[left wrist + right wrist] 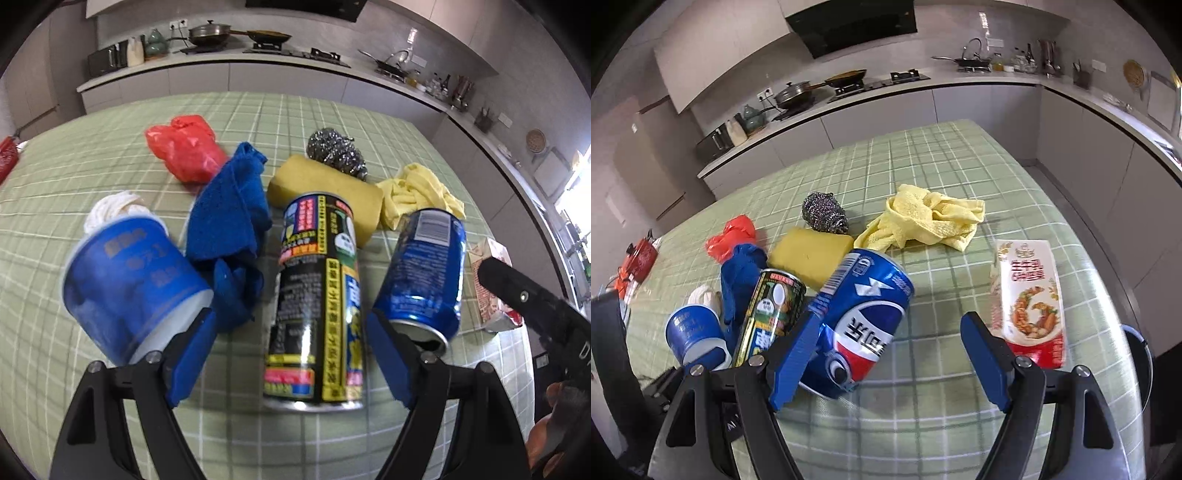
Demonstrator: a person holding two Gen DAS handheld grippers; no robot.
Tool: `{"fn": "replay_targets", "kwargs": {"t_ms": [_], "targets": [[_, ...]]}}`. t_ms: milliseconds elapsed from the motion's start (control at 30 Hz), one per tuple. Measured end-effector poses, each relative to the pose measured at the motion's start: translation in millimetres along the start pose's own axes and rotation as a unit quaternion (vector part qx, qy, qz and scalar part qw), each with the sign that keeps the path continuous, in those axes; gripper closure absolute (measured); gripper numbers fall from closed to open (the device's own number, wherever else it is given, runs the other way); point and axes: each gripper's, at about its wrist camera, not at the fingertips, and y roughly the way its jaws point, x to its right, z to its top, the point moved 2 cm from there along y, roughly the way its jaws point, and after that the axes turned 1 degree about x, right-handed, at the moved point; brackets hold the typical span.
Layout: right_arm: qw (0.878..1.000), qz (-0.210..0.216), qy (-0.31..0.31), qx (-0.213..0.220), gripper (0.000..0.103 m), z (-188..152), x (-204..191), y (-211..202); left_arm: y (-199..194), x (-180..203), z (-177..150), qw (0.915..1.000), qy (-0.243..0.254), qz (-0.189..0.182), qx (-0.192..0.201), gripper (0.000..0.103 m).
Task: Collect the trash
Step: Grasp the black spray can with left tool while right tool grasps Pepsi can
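On the green checked tablecloth lie a black-labelled can, a blue Pepsi can and a blue paper cup, all on their sides. My left gripper is open, its fingers either side of the black can. My right gripper is open; its left finger is against the Pepsi can, which lies between the fingers. A red-and-white milk carton lies beside the right finger.
A blue cloth, red plastic bag, yellow sponge, steel scourer, yellow cloth and white wad lie behind. A round dark rim shows at the table's right edge. Kitchen counters run behind.
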Motion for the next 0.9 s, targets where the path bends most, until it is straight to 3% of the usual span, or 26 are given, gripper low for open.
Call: {"fn": "replay_targets", "kwargs": {"t_ms": [100,167,200,367,600,633,700,900], "targets": [[1.0,-0.007,0.005,-0.005,0.022,2.1,-8.8,10.0,0.5,-5.0,0.1,0.9998,0.006,-0.017,0.0,0.029],[1.0,-0.009,0.01,-0.012,0.022,3.0,-14.8,17.9,0.2,-8.8,-0.2,0.9997,0.01,-0.022,-0.001,0.044],[1.0,-0.011,0.012,-0.015,0.022,2.6,-17.6,21.6,0.6,-10.7,-0.2,0.9997,0.01,-0.024,-0.002,0.046],[0.999,-0.022,0.014,-0.034,0.022,-0.5,-27.7,40.8,-1.9,-16.9,-2.0,0.9992,0.015,-0.038,-0.001,0.046],[0.997,0.002,0.04,-0.072,0.022,-8.7,-22.9,61.5,3.0,-19.0,1.6,0.9986,0.013,-0.048,-0.018,0.046],[0.996,0.005,0.036,-0.076,0.024,-10.1,-21.6,63.3,3.6,-18.4,2.0,0.9986,0.012,-0.048,-0.018,0.046],[0.997,0.006,0.026,-0.079,0.038,-12.2,-20.2,63.9,5.6,-17.4,3.0,0.9985,0.011,-0.049,-0.022,0.046],[0.997,-0.002,0.002,-0.076,0.038,-12.8,-9.8,55.4,13.7,-10.7,6.6,0.998,-0.004,-0.055,-0.03,0.036]]}}
